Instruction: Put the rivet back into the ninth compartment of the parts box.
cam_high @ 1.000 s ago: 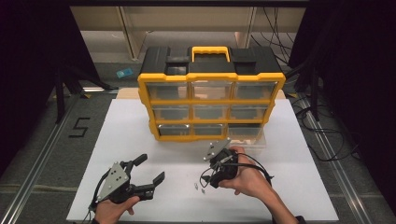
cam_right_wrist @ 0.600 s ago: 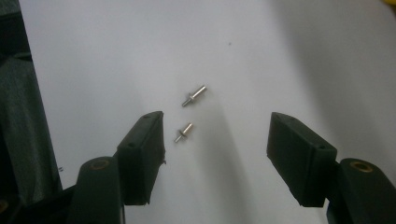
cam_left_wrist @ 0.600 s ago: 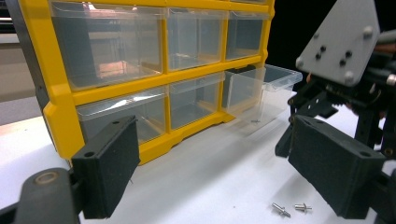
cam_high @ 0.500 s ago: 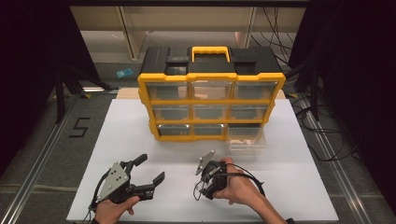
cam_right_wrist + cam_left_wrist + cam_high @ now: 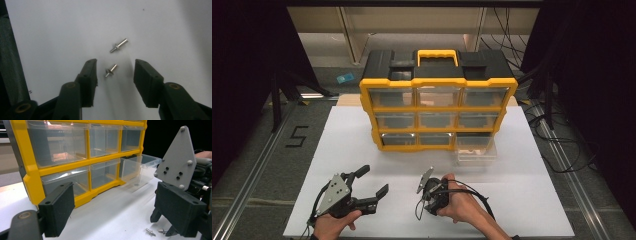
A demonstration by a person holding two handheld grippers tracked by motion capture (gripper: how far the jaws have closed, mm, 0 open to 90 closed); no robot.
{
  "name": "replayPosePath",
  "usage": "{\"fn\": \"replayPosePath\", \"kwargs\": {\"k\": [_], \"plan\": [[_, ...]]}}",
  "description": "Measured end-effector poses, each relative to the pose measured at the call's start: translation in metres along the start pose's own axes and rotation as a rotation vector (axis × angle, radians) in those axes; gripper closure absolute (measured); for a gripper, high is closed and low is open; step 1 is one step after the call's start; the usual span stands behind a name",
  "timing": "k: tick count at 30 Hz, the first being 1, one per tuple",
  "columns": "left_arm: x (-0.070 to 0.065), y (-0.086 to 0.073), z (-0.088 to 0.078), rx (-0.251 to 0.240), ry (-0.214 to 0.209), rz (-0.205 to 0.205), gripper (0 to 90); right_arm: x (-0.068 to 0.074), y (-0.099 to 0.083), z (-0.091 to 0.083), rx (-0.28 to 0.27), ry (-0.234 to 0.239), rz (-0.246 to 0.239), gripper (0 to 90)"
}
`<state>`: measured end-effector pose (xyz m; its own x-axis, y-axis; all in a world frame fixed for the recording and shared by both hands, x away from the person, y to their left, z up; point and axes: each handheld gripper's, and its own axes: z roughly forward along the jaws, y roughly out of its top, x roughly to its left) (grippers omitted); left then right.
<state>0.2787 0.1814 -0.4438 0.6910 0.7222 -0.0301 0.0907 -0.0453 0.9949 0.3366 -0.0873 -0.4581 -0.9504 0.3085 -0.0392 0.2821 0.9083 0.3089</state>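
Right claw (image 5: pixel 113 72): jaws apart, tipped down, straddling one rivet (image 5: pixel 111 70); second rivet (image 5: pixel 119 45) just beyond.
Left claw (image 5: pixel 372 182): wide open, empty, held level.
Tabletop (image 5: pixel 522 200): white; yellow organizer (image 5: pixel 438 112), lower-right drawer (image 5: pixel 476 151) pulled out.
Room: dark.

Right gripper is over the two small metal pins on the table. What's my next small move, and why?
Probably lower the right gripper a touch and close on the nearer pin. Its jaws are open with that pin lying loose between them; the second pin lies beyond the tips.
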Motion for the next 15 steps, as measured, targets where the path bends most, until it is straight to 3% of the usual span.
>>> {"fn": "replayPosePath", "kwargs": {"k": [5,7,9,12,15], "plan": [[0.0000,-0.0001,0.0000,0.001,0.000,0.000,16.0,-0.0001,-0.0002,0.0037,0.014,0.016,0.016,66.3],[0.0002,-0.0002,0.0000,0.002,0.001,0.001,16.0,-0.0006,-0.0006,0.0033,0.004,0.030,0.001,74.9],[0.0001,-0.0002,0.0000,0.003,0.002,0.001,16.0,0.0017,0.0000,0.0030,0.011,0.034,0.025,82.4],[-0.0002,-0.0001,-0.0001,0.003,0.000,0.004,16.0,0.0017,0.0005,0.0033,0.008,0.050,0.037,82.6],[-0.0001,-0.0001,0.0000,0.002,0.001,0.002,16.0,0.0010,0.0003,0.0031,0.022,0.027,0.010,82.7]]}}
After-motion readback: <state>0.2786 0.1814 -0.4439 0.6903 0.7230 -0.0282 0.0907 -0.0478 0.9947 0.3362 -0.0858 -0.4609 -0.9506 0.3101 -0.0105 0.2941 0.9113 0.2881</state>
